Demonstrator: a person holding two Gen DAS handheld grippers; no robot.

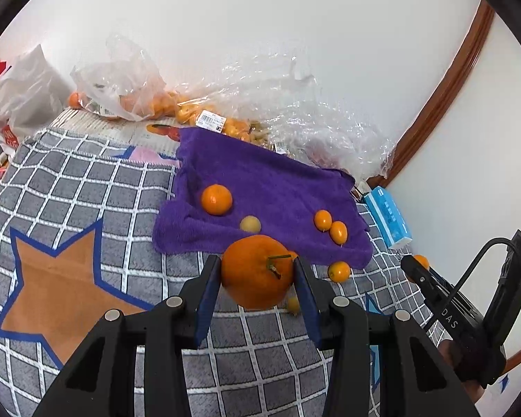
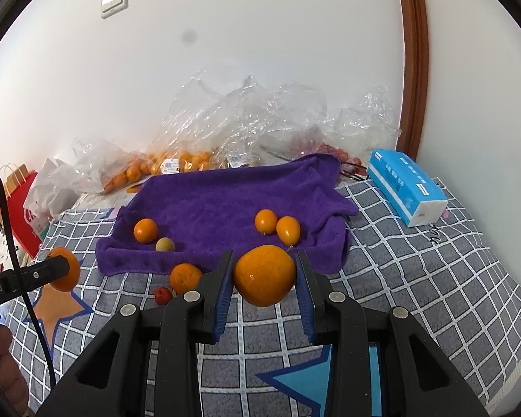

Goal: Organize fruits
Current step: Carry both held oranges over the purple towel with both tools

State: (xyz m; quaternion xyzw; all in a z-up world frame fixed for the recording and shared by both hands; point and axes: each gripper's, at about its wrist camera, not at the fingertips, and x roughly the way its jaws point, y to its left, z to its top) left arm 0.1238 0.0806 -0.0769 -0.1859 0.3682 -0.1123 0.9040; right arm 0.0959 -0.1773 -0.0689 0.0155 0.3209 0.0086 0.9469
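Observation:
My left gripper (image 1: 257, 278) is shut on a large orange with a green stem (image 1: 257, 272), held above the checked cloth just before the purple towel (image 1: 260, 187). My right gripper (image 2: 264, 274) is shut on another orange (image 2: 264, 275), also near the towel's (image 2: 225, 194) front edge. On the towel lie a mandarin (image 2: 145, 230), a pale yellowish fruit (image 2: 165, 244) and two kumquats (image 2: 266, 221). Off the towel lie a mandarin (image 2: 185, 277) and a small red fruit (image 2: 163, 295). The left gripper with its orange (image 2: 67, 271) shows at the left of the right wrist view.
Clear plastic bags (image 2: 246, 121) holding more oranges and red fruit lie along the wall behind the towel. A blue tissue pack (image 2: 406, 187) lies at the right. A red paper bag (image 2: 21, 208) stands at the left. A wooden door frame (image 2: 413, 52) rises at the right.

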